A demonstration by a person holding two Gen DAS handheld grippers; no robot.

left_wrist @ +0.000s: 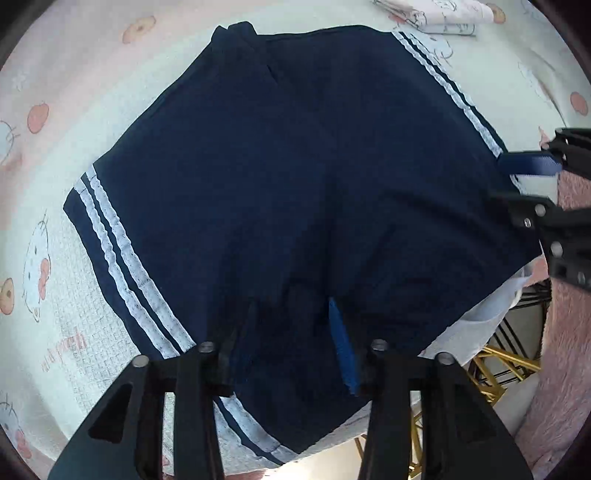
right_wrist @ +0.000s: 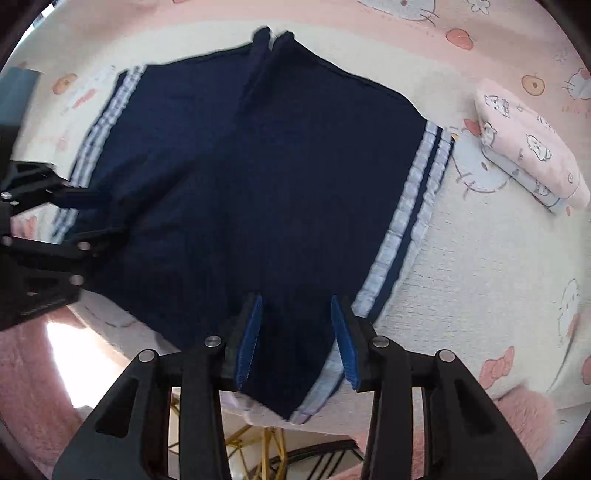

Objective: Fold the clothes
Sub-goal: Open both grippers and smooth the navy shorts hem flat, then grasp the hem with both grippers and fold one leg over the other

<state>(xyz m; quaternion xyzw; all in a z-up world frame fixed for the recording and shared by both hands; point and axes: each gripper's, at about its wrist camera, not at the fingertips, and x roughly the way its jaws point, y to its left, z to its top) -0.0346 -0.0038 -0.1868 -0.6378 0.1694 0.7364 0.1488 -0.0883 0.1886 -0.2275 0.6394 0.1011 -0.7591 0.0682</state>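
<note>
Navy shorts point(left_wrist: 295, 177) with white side stripes point(left_wrist: 122, 258) lie spread flat on the cartoon-print sheet point(left_wrist: 55, 302). My left gripper point(left_wrist: 288, 332) points down over the shorts' near edge. Its jaws stand apart, one blue pad point(left_wrist: 343, 343) showing, and nothing is pinched. In the right wrist view the same shorts point(right_wrist: 258, 184) fill the middle. My right gripper point(right_wrist: 297, 332) hovers over their near corner with both blue pads point(right_wrist: 251, 339) apart and the cloth lying beneath them. Each gripper shows in the other's view: the right gripper point(left_wrist: 524, 184) at the right edge, the left gripper point(right_wrist: 74, 218) at the left edge.
A folded stack of pink printed clothes point(right_wrist: 532, 155) rests on the sheet to the right, also seen as folded clothes point(left_wrist: 436, 14) at the top. The table edge runs just below the shorts. Beneath it are gold metal legs point(left_wrist: 495, 369) and a pink fluffy rug point(left_wrist: 569, 332).
</note>
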